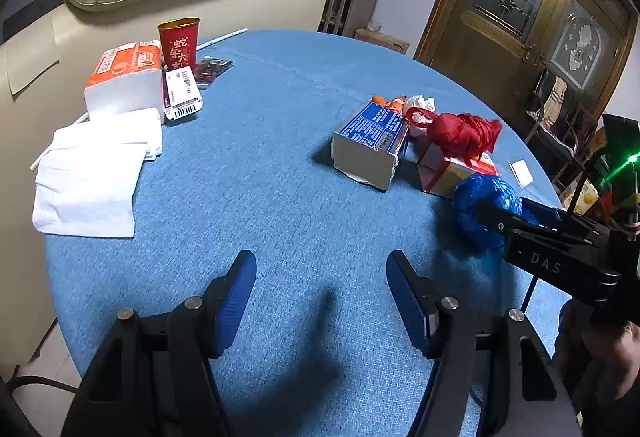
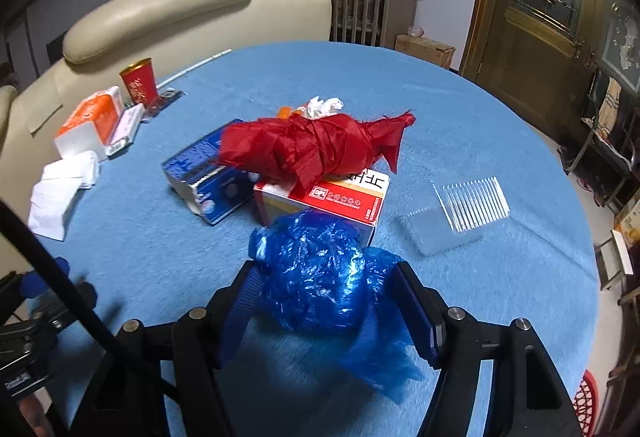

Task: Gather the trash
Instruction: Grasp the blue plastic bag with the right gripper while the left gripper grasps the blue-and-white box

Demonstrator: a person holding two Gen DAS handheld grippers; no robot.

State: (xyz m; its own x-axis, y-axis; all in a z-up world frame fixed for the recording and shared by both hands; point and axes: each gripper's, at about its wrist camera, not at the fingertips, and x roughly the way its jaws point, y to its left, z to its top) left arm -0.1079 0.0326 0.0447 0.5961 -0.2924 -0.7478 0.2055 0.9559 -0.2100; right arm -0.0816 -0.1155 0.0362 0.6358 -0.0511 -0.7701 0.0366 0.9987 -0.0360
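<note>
While empty left, right tool (image 2: 324, 301) around blue bag (image 2: 320, 273)

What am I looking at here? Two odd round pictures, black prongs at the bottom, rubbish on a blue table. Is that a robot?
No robot: a person holds a two-fingered tool in each hand, each with a wide-angle camera looking along its fingers. One picture is from the left tool, open over bare blue tablecloth. The other is from the right tool, closed on a crumpled blue plastic bag. Ahead lie a red bundle on a red-and-white box, a blue carton, tissues and a red cup.
</note>
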